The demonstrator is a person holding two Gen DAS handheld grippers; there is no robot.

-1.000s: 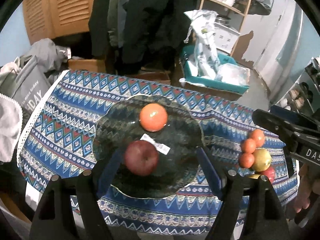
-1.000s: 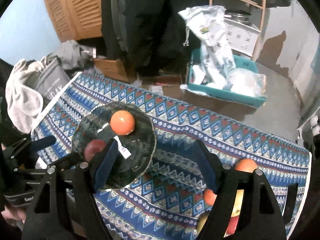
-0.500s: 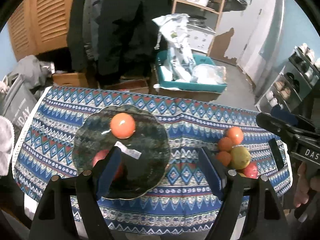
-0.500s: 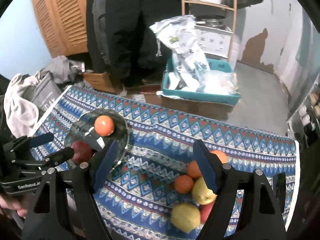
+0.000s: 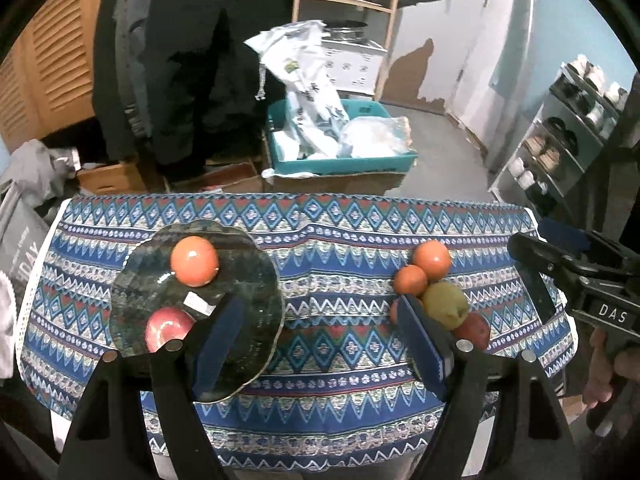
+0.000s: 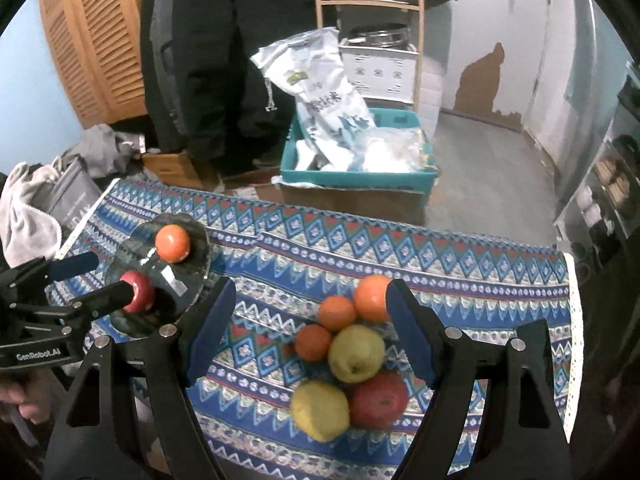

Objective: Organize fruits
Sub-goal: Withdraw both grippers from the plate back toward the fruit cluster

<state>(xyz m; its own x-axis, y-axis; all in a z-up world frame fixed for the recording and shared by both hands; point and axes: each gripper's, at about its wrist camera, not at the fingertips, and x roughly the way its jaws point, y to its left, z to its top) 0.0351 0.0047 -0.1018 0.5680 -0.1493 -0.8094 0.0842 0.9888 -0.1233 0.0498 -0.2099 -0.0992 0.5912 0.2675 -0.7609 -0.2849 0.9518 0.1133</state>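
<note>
A dark glass plate (image 5: pixel 248 280) (image 6: pixel 196 268) lies on the left of the patterned tablecloth (image 5: pixel 332 280) and holds an orange (image 5: pixel 195 261) (image 6: pixel 172 243) and a red apple (image 5: pixel 168 330) (image 6: pixel 138 297). A pile of fruit lies on the right: several oranges (image 6: pixel 372 298) (image 5: pixel 432 260), two yellow-green fruits (image 6: pixel 356 354) (image 5: pixel 446 305) and a red apple (image 6: pixel 378 400). My left gripper (image 5: pixel 322 332) is open and empty over the cloth between plate and pile. My right gripper (image 6: pixel 308 320) is open and empty above the pile.
Beyond the table's far edge stand a teal crate with white bags (image 5: pixel 340 148), cardboard boxes (image 5: pixel 108 178), hanging dark coats (image 5: pixel 192 60) and a wooden shelf (image 6: pixel 368 4). A shoe rack (image 5: pixel 560 148) is at the right. Grey bags and clothes (image 6: pixel 52 196) lie at the left.
Both grippers have moved to the right, away from the plate and toward the fruit pile. The pile has come into the middle of the right wrist view. Neither opening has changed.
</note>
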